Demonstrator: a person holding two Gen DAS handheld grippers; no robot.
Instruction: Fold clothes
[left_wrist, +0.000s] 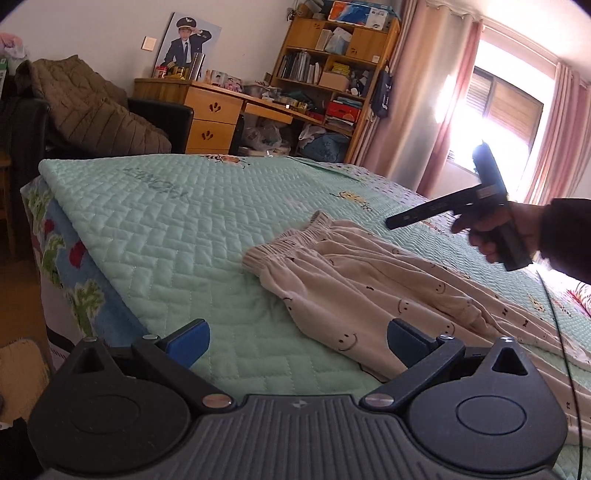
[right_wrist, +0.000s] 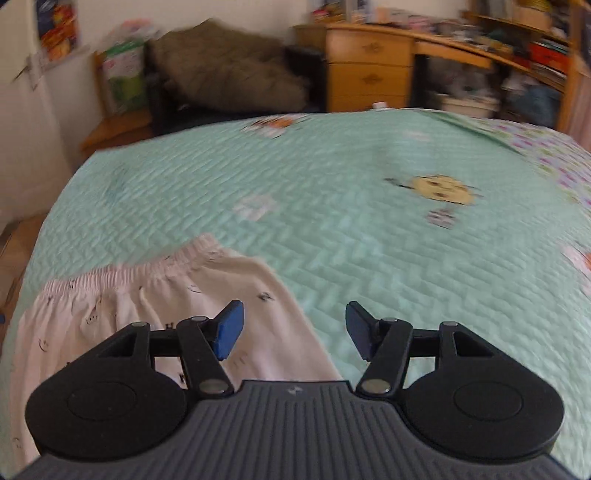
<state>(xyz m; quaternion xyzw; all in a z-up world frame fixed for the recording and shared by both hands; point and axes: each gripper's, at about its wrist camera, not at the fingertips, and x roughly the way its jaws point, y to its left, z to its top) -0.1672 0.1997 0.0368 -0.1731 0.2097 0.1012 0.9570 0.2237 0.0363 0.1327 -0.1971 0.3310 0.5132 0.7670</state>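
Pale pink trousers (left_wrist: 369, 291) printed with small smiley faces lie spread on the mint quilted bed cover (left_wrist: 166, 229), elastic waistband (left_wrist: 288, 242) toward the far left. My left gripper (left_wrist: 297, 343) hovers low over the near edge of the bed, open and empty; its right pad is just above the trousers' near hem. My right gripper (left_wrist: 397, 221), held by a hand (left_wrist: 484, 236) in a dark sleeve, hangs above the cover beyond the waistband. In the blurred right wrist view that gripper (right_wrist: 293, 328) is open and empty over the trousers' (right_wrist: 129, 306) right edge.
The bed's left edge drops to a patterned sheet (left_wrist: 62, 266) and the floor. Behind stand a dark chair with a brown quilted coat (left_wrist: 92, 107), a wooden desk (left_wrist: 218, 110) and a full bookshelf (left_wrist: 332, 74). A bright window with pink curtains (left_wrist: 439, 122) is at the right.
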